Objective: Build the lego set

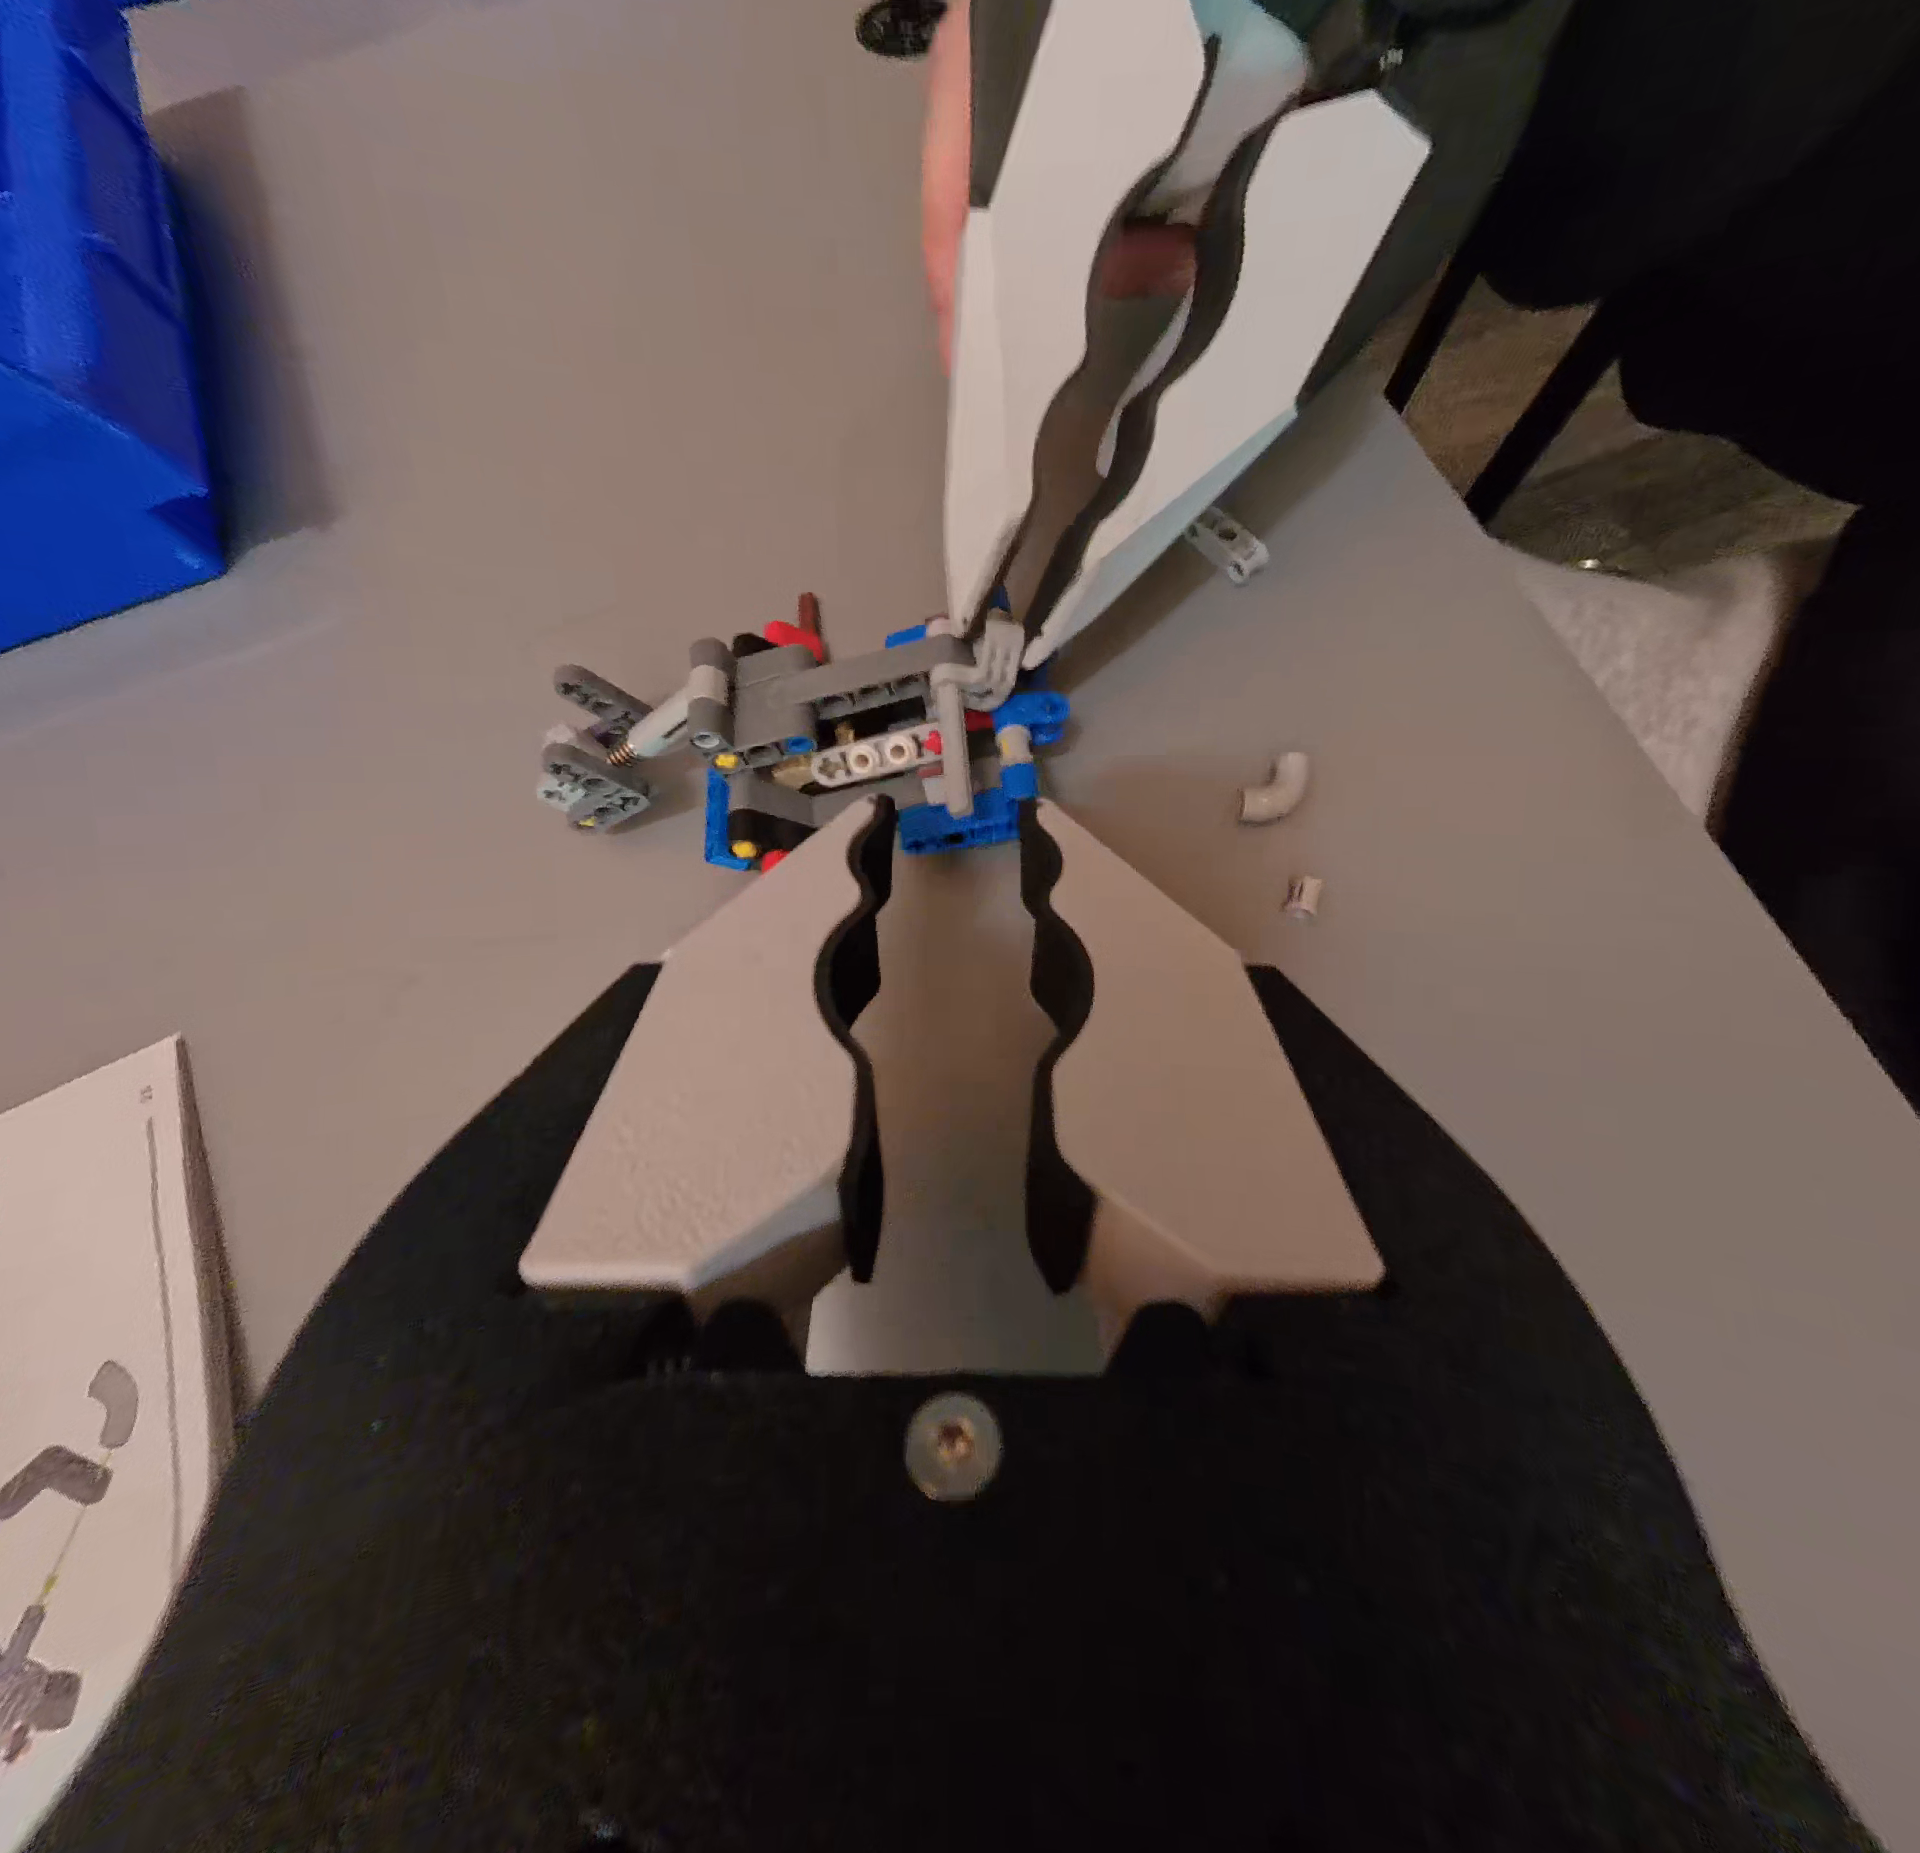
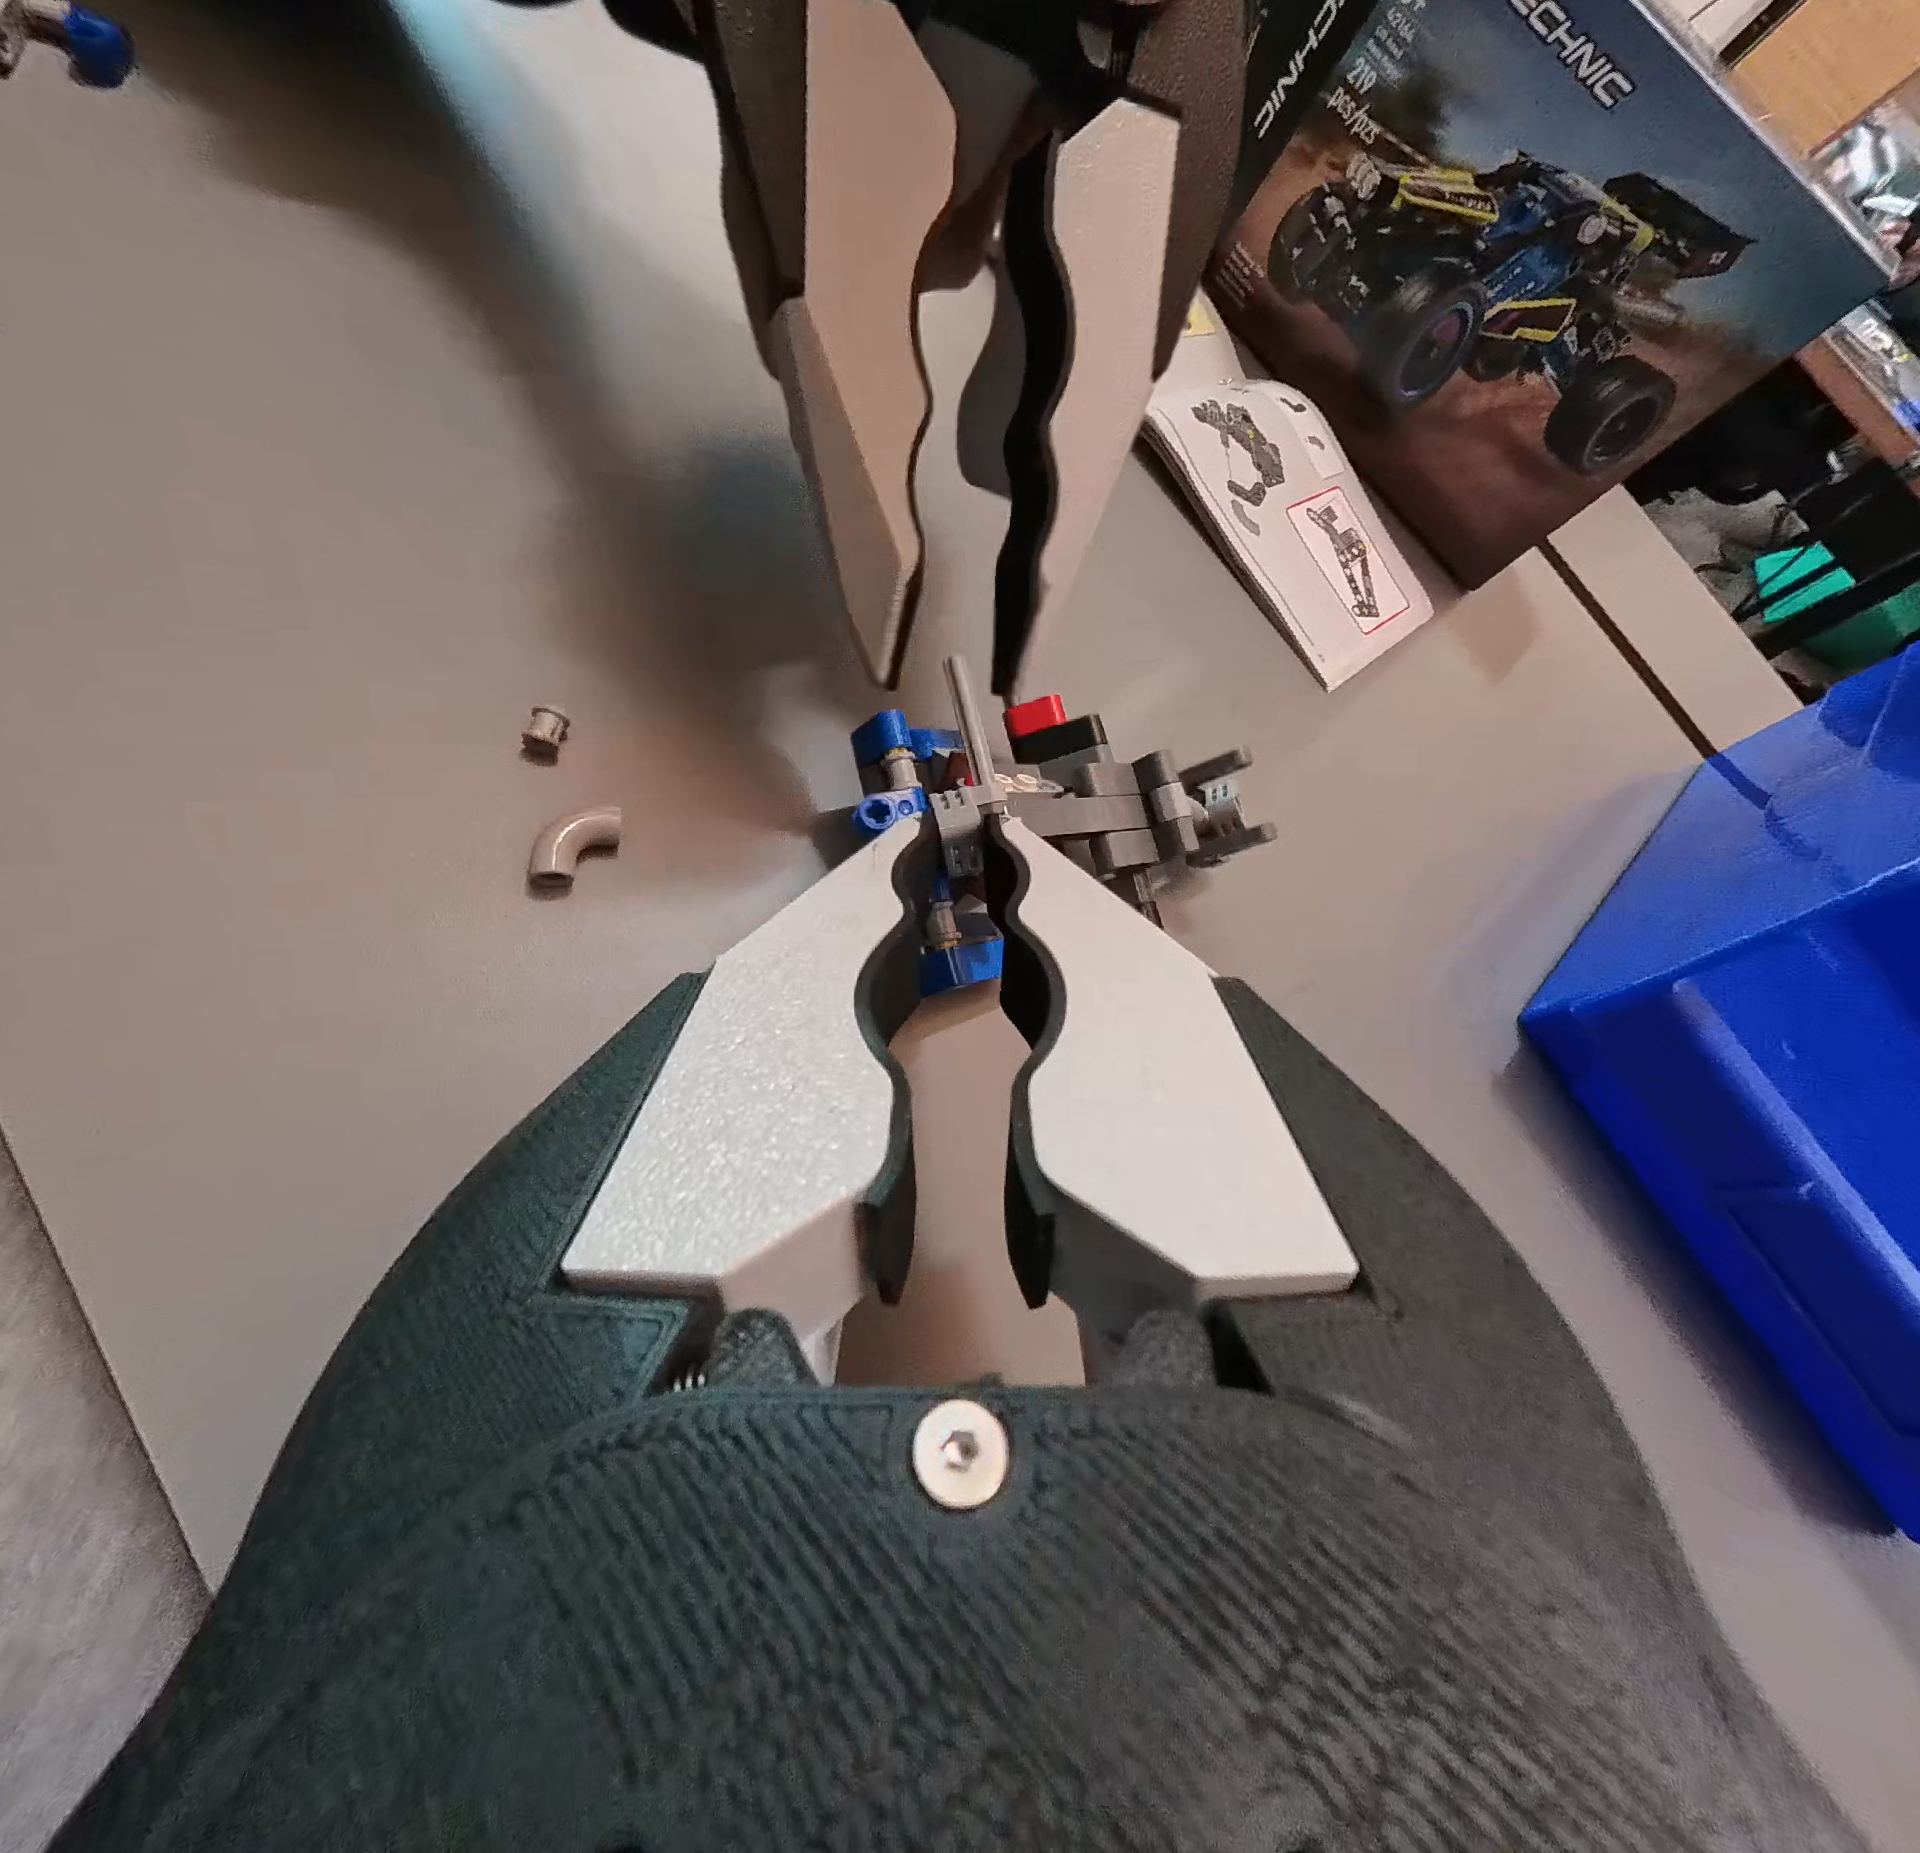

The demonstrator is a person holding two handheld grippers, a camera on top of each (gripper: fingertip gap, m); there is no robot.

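Left gripper (image 1: 956, 816) jaws wide, tips at brick model (image 1: 831, 743); right gripper (image 2: 961, 847) pinching grey connector (image 2: 961, 832).

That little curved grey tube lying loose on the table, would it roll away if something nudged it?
The curved grey tube would probably not roll far: its elbow bend should make it rock or spin instead. It looks like hard, smooth plastic, so likely stiff and a bit slippery. Being small and hollow, it probably skids at a light touch on the smooth table.
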